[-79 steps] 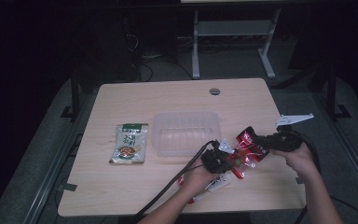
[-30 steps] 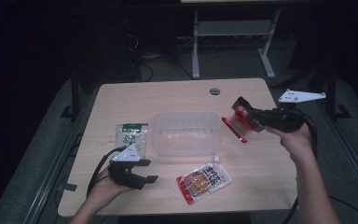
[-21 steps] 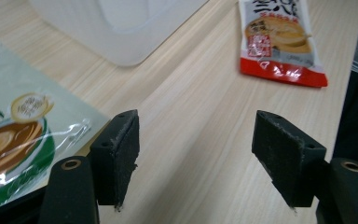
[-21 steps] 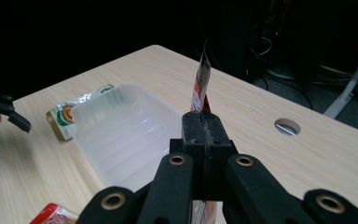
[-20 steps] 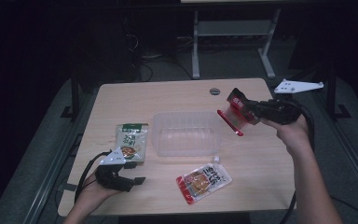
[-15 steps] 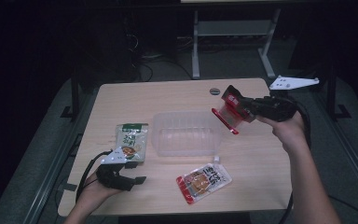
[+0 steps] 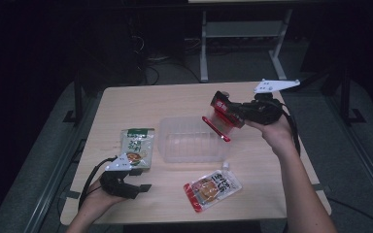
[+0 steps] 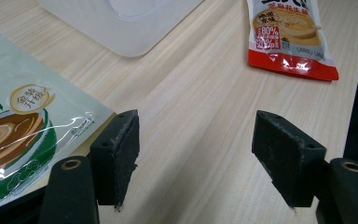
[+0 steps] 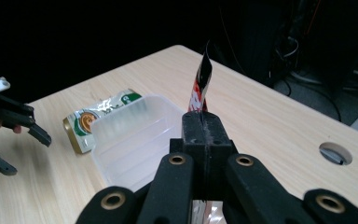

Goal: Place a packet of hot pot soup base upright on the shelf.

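I see the red pouch [image 7: 222, 121] pinched edge-on in my right gripper [image 7: 235, 112], raised over the right end of the clear tray [image 7: 184, 141]. Left of that tray, my left gripper [image 7: 135, 187] sits spread and empty just beside the green pouch [image 7: 137, 147] on the worktop [image 7: 141, 104].

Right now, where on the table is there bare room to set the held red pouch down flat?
The far strip of the table, behind the clear tray, is bare. The near left-centre is crowded: green pouch, left gripper and orange pouch. The tray itself looks empty, below the red pouch clamped in the right gripper.
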Available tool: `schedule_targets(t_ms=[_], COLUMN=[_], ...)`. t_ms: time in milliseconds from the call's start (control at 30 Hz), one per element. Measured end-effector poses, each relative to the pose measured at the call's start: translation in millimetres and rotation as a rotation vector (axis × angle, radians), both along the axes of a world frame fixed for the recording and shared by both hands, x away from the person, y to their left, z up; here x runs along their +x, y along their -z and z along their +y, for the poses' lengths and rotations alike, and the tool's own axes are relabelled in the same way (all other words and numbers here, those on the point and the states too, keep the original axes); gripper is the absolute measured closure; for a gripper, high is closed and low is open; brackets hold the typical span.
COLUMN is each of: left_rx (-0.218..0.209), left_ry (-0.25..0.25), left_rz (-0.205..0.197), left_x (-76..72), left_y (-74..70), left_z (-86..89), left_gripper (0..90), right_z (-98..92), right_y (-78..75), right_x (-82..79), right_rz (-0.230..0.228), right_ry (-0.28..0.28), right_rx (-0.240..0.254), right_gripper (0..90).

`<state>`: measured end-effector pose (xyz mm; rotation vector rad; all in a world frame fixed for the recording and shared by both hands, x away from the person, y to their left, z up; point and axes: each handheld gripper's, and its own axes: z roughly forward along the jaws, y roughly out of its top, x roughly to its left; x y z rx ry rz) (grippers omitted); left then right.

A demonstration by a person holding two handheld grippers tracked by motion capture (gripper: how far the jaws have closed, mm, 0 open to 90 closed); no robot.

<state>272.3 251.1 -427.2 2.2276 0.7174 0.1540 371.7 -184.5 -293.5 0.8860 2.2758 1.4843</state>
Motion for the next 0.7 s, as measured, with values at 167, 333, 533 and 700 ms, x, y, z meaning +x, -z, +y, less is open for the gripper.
schedule_targets(t_ms=[167, 333, 533, 700], left_rx=[0.002, 0.003, 0.008, 0.010], left_ry=[0.005, 0.009, 0.010, 0.012], left_rz=[0.003, 0.008, 0.014, 0.017], left_x=[0.1, -0.1, -0.3, -0.6], left_y=[0.8, 1.4, 2.0, 2.2], left_z=[-1.2, -2.6, -3.2, -3.4], left_gripper=[31.8, 31.8, 31.8, 31.8], right_z=[2.3, 3.1, 7.2, 11.7], right_y=[9.1, 16.6, 23.3, 26.2], right_x=[1.9, 1.8, 2.6, 3.5], right_rz=[0.016, 0.029, 0.044, 0.058], right_ry=[0.008, 0.019, 0.017, 0.002], right_rx=[-0.003, -0.015, -0.050, -0.068], right_gripper=[90.0, 90.0, 90.0, 89.2])
